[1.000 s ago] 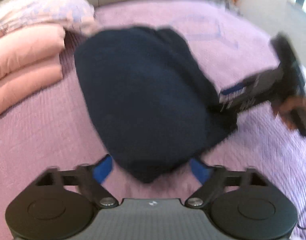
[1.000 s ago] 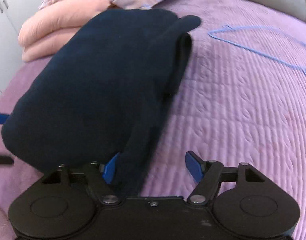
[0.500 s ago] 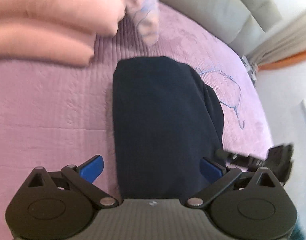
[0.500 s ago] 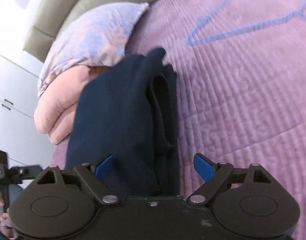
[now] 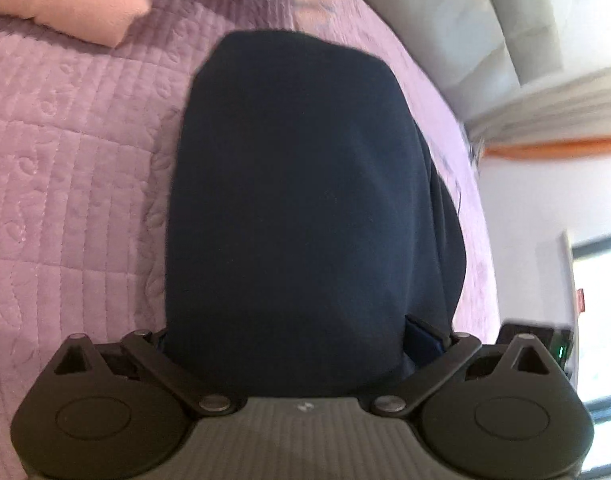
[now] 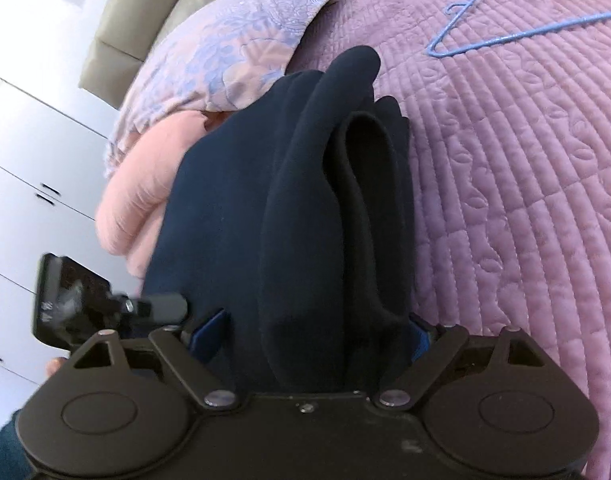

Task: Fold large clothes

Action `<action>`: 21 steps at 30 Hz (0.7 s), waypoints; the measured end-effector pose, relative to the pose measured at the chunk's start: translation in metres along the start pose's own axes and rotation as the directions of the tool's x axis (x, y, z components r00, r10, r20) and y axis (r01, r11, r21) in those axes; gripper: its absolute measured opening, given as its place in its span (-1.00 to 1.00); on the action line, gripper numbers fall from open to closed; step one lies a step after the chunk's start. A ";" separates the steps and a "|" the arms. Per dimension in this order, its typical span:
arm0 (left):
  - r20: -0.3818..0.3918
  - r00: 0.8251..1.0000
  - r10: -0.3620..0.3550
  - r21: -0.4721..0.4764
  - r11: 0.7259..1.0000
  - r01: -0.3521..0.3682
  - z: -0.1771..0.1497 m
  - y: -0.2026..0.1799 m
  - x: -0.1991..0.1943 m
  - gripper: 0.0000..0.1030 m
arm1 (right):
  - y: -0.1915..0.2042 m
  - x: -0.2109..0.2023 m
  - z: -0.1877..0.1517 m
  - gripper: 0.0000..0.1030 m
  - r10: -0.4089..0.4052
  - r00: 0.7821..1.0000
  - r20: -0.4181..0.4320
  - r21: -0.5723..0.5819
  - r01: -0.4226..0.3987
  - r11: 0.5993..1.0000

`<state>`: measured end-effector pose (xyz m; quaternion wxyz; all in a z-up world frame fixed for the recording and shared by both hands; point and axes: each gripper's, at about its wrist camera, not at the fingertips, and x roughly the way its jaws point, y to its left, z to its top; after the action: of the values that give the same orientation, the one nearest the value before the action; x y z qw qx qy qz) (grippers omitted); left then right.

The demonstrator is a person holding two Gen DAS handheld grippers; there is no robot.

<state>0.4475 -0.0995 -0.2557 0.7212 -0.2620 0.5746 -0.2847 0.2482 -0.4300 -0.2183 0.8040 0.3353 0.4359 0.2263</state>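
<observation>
Left gripper (image 5: 293, 338): jaws wide and just been closing a bit, with the near end of the garment (image 5: 297, 200) between them. Fabric hides the left finger and sits against the right pad (image 5: 419, 336). I can't tell if it's actually clamped. Garment is a dark navy folded bundle on the bedspread (image 5: 65, 160), long axis running from my grippers toward the head end of the bed. Pink blanket (image 5: 77, 4) is at the far left, apart from the garment. Headboard (image 5: 445, 20) is at the far right of that view.

Right gripper (image 6: 313, 334): same story. Jaws wide, just been closing slightly, garment's layered edge between them. Left pad (image 6: 207, 332) is right at the fabric and the right one is mostly covered. Can't confirm a clamp. In the right wrist view, left to right: wardrobe (image 6: 25, 160), then the patterned pillow (image 6: 233, 52) on the pink blanket, with the garment's far end just beside both. Hanger (image 6: 505, 36) lies on the bedspread well clear to the far right.
</observation>
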 end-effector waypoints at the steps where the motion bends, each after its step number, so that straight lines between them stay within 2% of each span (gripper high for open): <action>1: 0.013 1.000 0.007 -0.017 1.000 -0.007 -0.001 0.002 -0.002 0.69 | 0.006 -0.001 -0.002 0.64 -0.043 0.999 0.005 0.000 0.043 0.999; 2: 0.016 1.000 0.013 -0.005 1.000 -0.013 -0.003 0.002 -0.004 0.56 | 0.008 -0.001 -0.004 0.22 -0.047 0.999 -0.003 0.027 0.047 0.999; 4: 0.024 1.000 0.013 0.053 0.999 -0.015 -0.007 -0.005 -0.010 0.38 | 0.011 -0.001 -0.006 0.08 -0.044 0.999 0.005 0.135 0.043 0.990; 5: 0.024 1.000 0.007 0.048 0.999 -0.008 -0.007 -0.008 -0.014 0.30 | 0.017 -0.002 -0.006 0.01 -0.057 0.998 0.009 0.138 0.055 0.989; 7: 0.025 1.000 -0.011 0.016 1.000 0.011 -0.007 -0.012 -0.024 0.24 | 0.035 -0.010 -0.003 -0.05 -0.055 0.998 0.035 0.125 0.050 0.991; 8: 0.027 0.999 -0.018 0.018 1.000 0.017 -0.006 -0.016 -0.030 0.23 | 0.044 -0.016 -0.001 -0.05 -0.025 0.998 0.051 0.138 0.018 0.990; 12: 0.052 0.998 -0.027 0.070 0.997 0.023 -0.009 -0.035 -0.083 0.24 | 0.092 -0.035 0.006 -0.06 0.016 0.998 0.053 0.092 -0.021 0.996; 14: 0.073 0.997 -0.024 0.100 0.995 0.017 -0.014 -0.041 -0.116 0.25 | 0.114 -0.041 0.003 -0.06 0.064 0.997 0.050 0.083 -0.068 0.994; 17: 0.115 0.993 -0.018 0.133 0.991 0.003 -0.032 -0.043 -0.165 0.27 | 0.146 -0.044 -0.012 -0.06 0.124 0.991 0.058 0.038 -0.126 0.991; 21: 0.136 0.991 -0.005 0.149 0.989 -0.016 -0.064 -0.030 -0.206 0.29 | 0.171 -0.039 -0.046 -0.06 0.182 0.982 0.048 0.025 -0.184 0.983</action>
<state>0.3449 0.0228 -0.1077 0.7770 -0.2244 0.5021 -0.3064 0.1766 -0.3247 -0.0898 0.7844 0.3908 0.3881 0.2852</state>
